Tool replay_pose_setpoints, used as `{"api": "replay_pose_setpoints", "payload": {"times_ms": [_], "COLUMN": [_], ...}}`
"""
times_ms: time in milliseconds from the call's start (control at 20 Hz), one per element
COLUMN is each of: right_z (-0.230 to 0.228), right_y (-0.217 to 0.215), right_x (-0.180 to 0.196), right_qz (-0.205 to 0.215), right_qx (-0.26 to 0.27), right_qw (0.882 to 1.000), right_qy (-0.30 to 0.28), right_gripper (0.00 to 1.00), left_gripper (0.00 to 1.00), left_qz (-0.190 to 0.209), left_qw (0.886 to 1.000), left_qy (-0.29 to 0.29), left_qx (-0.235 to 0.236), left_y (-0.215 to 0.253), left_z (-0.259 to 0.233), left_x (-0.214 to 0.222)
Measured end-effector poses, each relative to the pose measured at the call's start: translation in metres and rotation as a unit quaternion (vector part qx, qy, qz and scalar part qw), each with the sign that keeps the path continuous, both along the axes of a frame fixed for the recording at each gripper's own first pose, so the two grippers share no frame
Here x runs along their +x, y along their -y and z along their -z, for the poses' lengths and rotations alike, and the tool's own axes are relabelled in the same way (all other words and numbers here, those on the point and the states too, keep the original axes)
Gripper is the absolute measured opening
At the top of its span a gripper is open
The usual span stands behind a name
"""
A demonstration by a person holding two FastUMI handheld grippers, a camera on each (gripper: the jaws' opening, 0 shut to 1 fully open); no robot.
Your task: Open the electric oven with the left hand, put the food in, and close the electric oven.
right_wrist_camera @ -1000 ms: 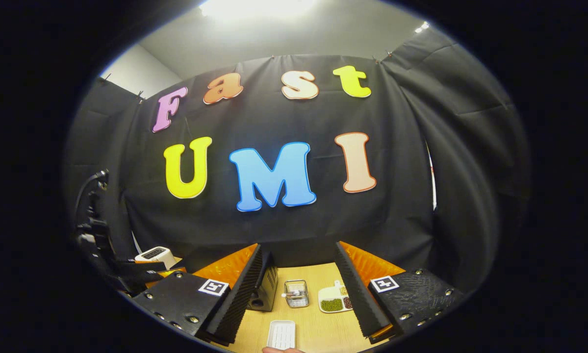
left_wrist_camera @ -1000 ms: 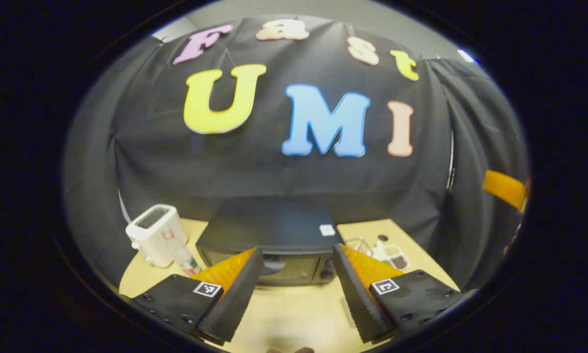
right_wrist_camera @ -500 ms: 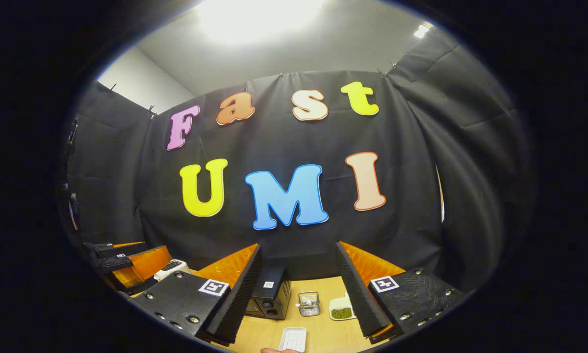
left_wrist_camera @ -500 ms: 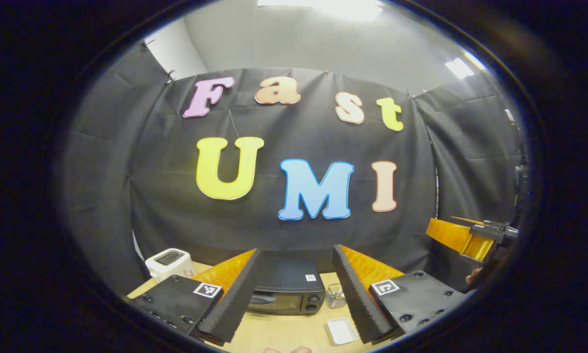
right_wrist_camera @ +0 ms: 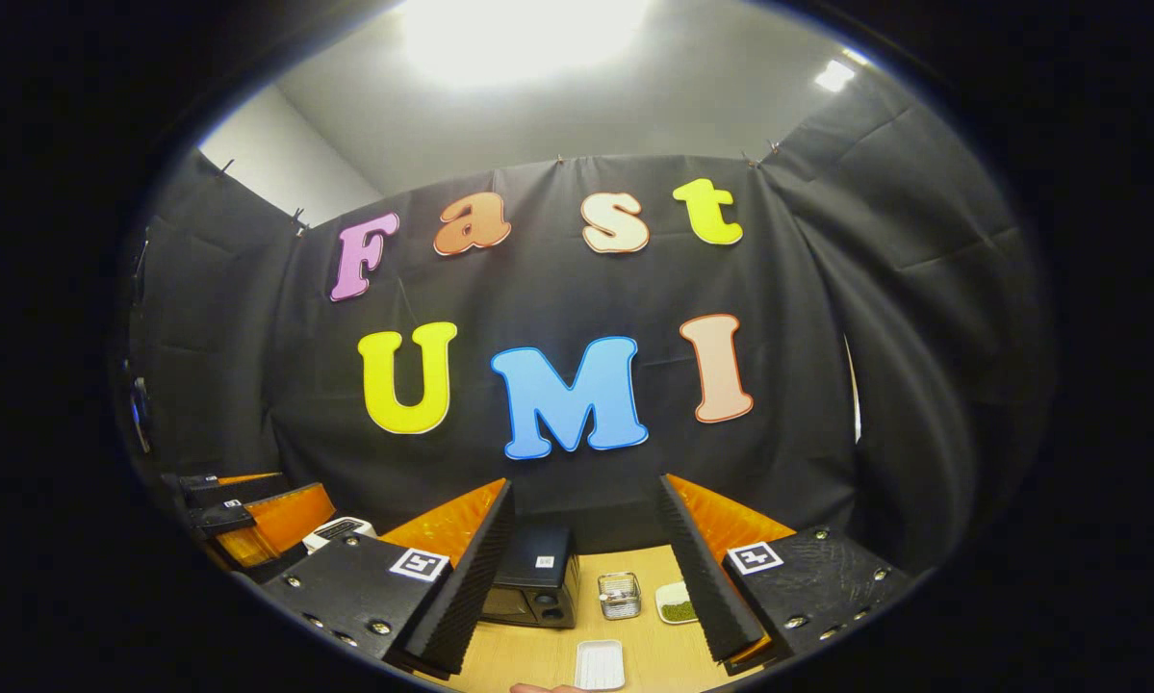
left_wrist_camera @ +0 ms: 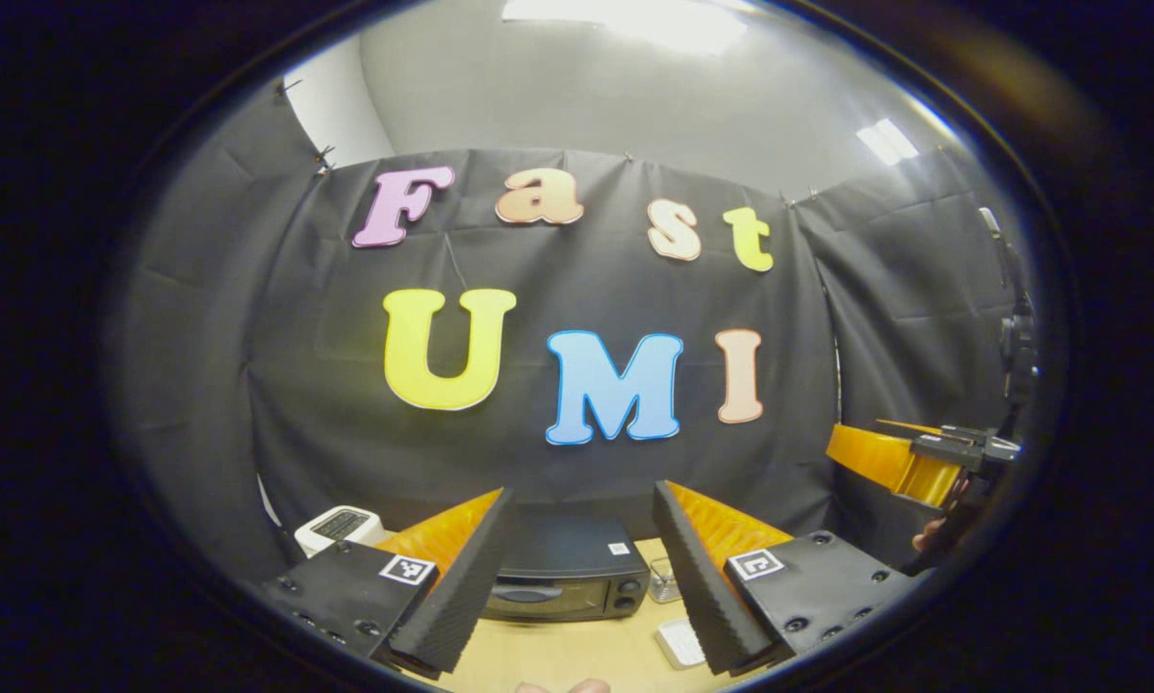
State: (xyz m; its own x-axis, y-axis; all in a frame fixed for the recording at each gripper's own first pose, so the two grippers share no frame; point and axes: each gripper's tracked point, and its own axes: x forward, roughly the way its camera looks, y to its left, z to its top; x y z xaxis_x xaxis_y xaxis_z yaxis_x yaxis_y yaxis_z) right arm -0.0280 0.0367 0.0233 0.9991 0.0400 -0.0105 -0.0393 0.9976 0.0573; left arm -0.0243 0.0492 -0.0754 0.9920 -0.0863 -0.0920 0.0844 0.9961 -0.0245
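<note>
You are holding the left gripper (left_wrist_camera: 577,577) fingers apart, electric oven (left_wrist_camera: 567,577) sitting shut ahead between them, right gripper (right_wrist_camera: 586,587) likewise gaping, white tray (right_wrist_camera: 600,664) lying just ahead.

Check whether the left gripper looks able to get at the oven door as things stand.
Probably yes. The left gripper is open and empty, aimed at the closed electric oven straight ahead, with bare table between them. It is held well back, so it must come forward first.
</note>
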Motion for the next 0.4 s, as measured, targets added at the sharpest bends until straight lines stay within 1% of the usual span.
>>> {"api": "replay_pose_setpoints", "payload": {"times_ms": [50, 100, 400], "right_z": [-0.001, -0.001, -0.004], "right_y": [-0.004, -0.007, -0.015], "right_x": [-0.002, -0.004, -0.009], "right_qz": [0.001, 0.001, 0.011], "right_qx": [-0.003, -0.004, -0.005], "right_qw": [1.0, 1.0, 1.0], "right_qy": [0.0, 0.001, -0.001], "right_gripper": [0.89, 0.9, 0.89], "left_gripper": [0.95, 0.99, 0.99], "left_qz": [0.0, 0.002, 0.012], "left_qw": [1.0, 1.0, 1.0], "left_qy": [0.001, 0.002, 0.01], "left_qx": [-0.001, -0.004, -0.012], "left_y": [-0.004, -0.008, -0.019], "left_z": [0.001, 0.0, -0.005], "left_x": [-0.002, -0.005, -0.012]}}
